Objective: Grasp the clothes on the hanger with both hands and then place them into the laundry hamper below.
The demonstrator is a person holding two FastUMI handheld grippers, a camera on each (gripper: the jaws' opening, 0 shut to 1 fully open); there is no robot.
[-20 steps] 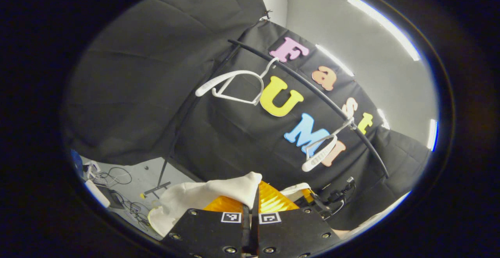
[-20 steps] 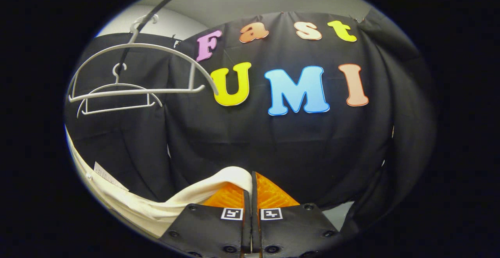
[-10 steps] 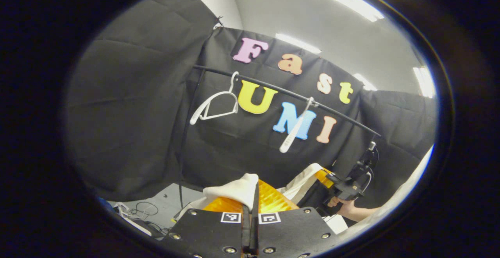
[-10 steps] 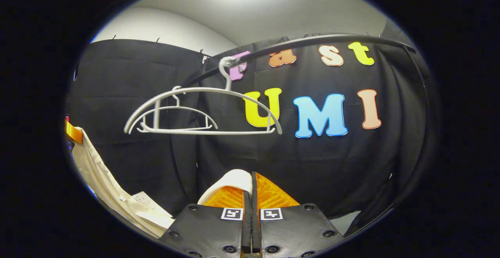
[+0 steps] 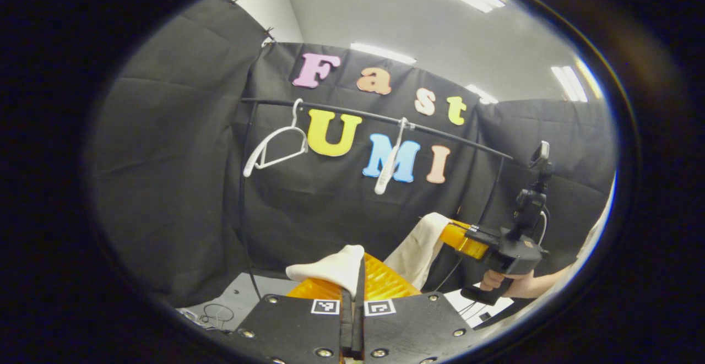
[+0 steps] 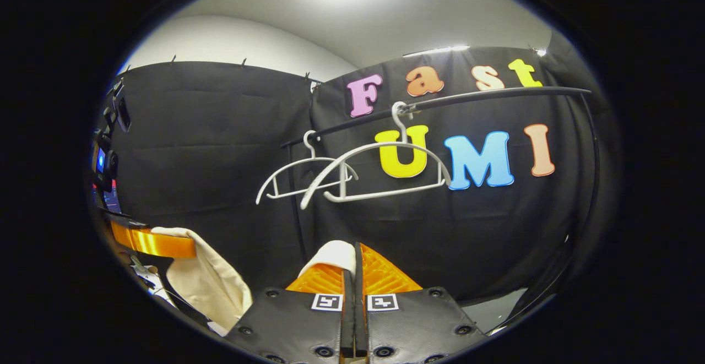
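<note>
Left tongs (image 5: 352,276): pressed together on a cream fold of the garment (image 5: 330,267), which is pinched between both fingers.
Right tongs (image 6: 352,267): likewise closed on a fold of the same cream cloth, seen bunched over one finger.
Right tongs, from the left gripper view: seen farther off at (image 5: 454,234), held by a hand (image 5: 498,284), with cloth draped below the tips.
Garment: held off the hangers, carried between the two tongs in front of the rail.
Hangers: two white ones, (image 6: 385,168) and (image 6: 300,177), are seen bare on the black rail (image 6: 495,95).
Step in hand: removal is judged done; the carry to the hamper is under way.
Hamper: its place below cannot be told.
Next move: both tongs are to be lowered together over the hamper, then spread so the cloth is dropped in.
</note>
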